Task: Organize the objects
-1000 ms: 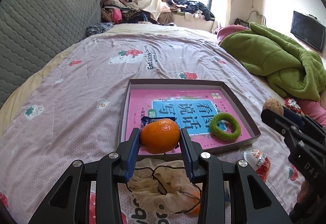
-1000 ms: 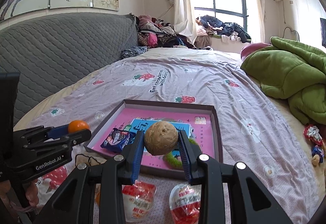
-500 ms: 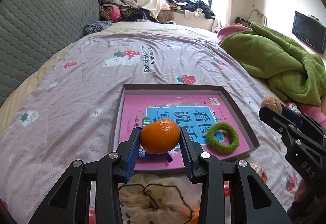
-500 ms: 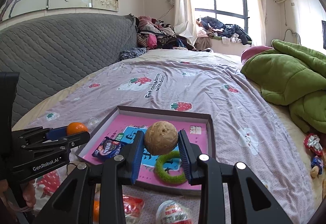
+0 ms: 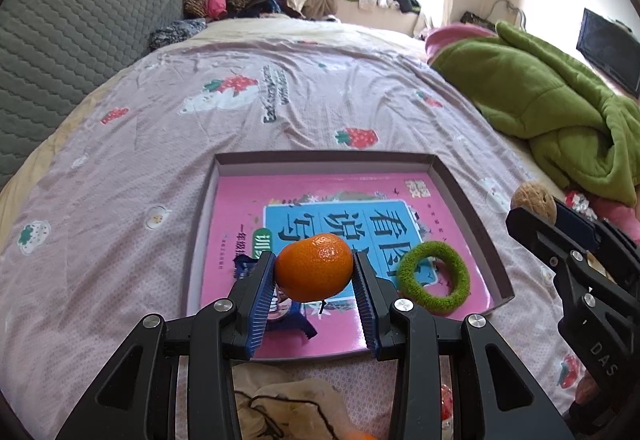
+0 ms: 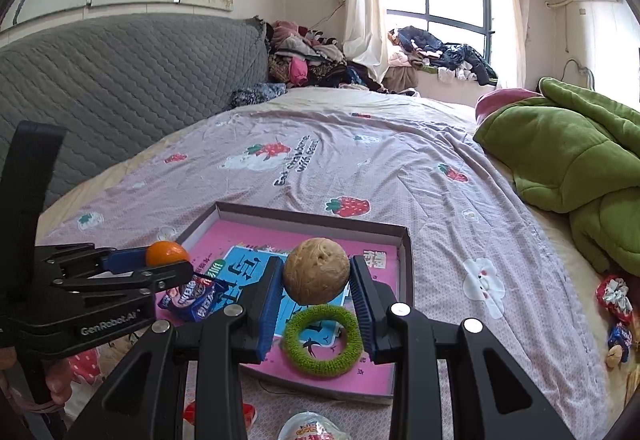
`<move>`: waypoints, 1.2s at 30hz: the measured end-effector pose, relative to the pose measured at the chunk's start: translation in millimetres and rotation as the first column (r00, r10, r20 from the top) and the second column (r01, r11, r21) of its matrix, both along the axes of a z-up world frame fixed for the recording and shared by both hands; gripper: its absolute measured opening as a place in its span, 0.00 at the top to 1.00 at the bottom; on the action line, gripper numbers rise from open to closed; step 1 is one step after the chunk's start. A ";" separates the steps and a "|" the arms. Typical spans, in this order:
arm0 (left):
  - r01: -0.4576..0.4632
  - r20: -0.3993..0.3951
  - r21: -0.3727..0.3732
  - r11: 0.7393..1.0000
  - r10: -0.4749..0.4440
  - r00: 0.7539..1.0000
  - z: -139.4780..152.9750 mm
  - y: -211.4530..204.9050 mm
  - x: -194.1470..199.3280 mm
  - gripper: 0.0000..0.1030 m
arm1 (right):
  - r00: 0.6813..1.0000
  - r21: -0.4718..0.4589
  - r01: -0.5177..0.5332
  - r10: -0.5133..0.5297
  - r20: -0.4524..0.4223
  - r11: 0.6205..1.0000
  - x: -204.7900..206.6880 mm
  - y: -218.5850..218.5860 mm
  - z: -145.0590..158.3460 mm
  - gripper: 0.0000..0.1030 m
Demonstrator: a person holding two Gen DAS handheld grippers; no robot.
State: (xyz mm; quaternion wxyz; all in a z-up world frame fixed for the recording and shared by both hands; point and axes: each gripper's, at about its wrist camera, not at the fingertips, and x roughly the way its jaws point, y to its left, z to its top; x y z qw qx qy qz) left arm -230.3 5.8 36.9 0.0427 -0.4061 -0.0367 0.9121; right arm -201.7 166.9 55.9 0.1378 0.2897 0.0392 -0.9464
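Observation:
My left gripper (image 5: 315,274) is shut on an orange tangerine (image 5: 315,267) and holds it above the near part of a shallow tray (image 5: 466,200) that lies on the bed. A pink and blue book (image 5: 320,208) lines the tray; on it lie a green fuzzy ring (image 5: 434,277) and a blue snack packet (image 6: 192,298). My right gripper (image 6: 316,276) is shut on a brown walnut (image 6: 316,271) and holds it above the tray's near right part, over the ring (image 6: 323,336). Each gripper shows in the other's view, the right one (image 5: 536,206) and the left one (image 6: 170,260).
The bed has a pink strawberry sheet (image 5: 280,88), a green blanket (image 5: 552,108) at the right and a grey headboard (image 6: 120,80) at the left. A beige hair net (image 5: 280,408) and wrapped snacks (image 6: 312,428) lie in front of the tray. More small items (image 6: 614,304) lie at the right.
Both grippers have moved forward over the tray with their loads. The tray looks nearer and larger, and the hair net and snacks have slid toward the bottom edge.

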 end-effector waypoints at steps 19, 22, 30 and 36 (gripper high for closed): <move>0.142 0.175 -0.026 0.990 -0.135 0.975 -45.0 40.5 -24.3 0.62 | 0.982 0.106 0.026 -0.045 0.181 0.994 -40.9 13.5 -52.2 0.67; 0.154 0.192 -0.035 0.987 -0.145 0.971 -51.2 43.9 -26.0 0.62 | 0.981 0.112 0.006 -0.028 0.191 0.994 -43.5 10.9 -58.8 0.67; 0.171 0.228 -0.062 0.983 -0.153 0.962 -66.3 49.7 -29.5 0.62 | 0.972 0.136 -0.024 -0.008 0.236 0.990 -50.6 5.3 -72.5 0.67; 0.170 0.228 -0.058 0.984 -0.153 0.962 -67.0 49.1 -31.3 0.62 | 0.965 0.161 -0.026 -0.017 0.263 0.987 -53.8 3.9 -84.5 0.67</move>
